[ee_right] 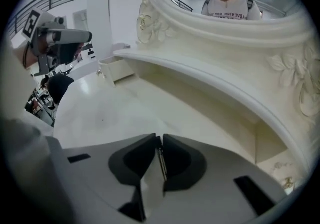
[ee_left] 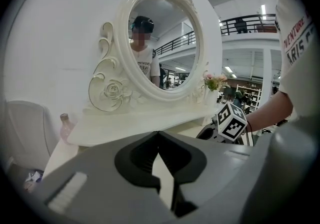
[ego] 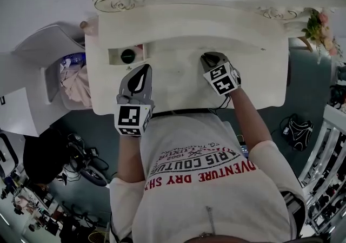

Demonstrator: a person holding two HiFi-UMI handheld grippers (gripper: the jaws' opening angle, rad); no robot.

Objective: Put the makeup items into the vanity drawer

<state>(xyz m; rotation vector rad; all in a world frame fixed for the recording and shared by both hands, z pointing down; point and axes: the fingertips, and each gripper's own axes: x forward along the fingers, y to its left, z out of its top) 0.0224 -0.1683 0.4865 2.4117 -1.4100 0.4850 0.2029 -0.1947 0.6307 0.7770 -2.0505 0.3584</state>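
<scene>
The white vanity top point(ego: 178, 87) is bare in front of me. At its back left a small drawer point(ego: 113, 57) stands open, with a black round makeup item point(ego: 128, 56) inside it. The drawer point(ee_right: 117, 68) also shows far left in the right gripper view. My left gripper point(ego: 141, 74) hovers just in front of the drawer, and its jaws point(ee_left: 159, 134) meet at the tips with nothing between them. My right gripper point(ego: 210, 60) is over the middle of the top. Its jaws point(ee_right: 159, 139) stand almost together with only a thin slit, and I see nothing held.
A pink bottle point(ee_left: 65, 127) stands at the vanity's left end under the shelf. The oval mirror point(ee_left: 162, 38) rises behind, and a flower vase point(ego: 319, 28) sits at the right end. A white chair point(ego: 48, 47) and a bin of cloth point(ego: 75, 82) are left of the table.
</scene>
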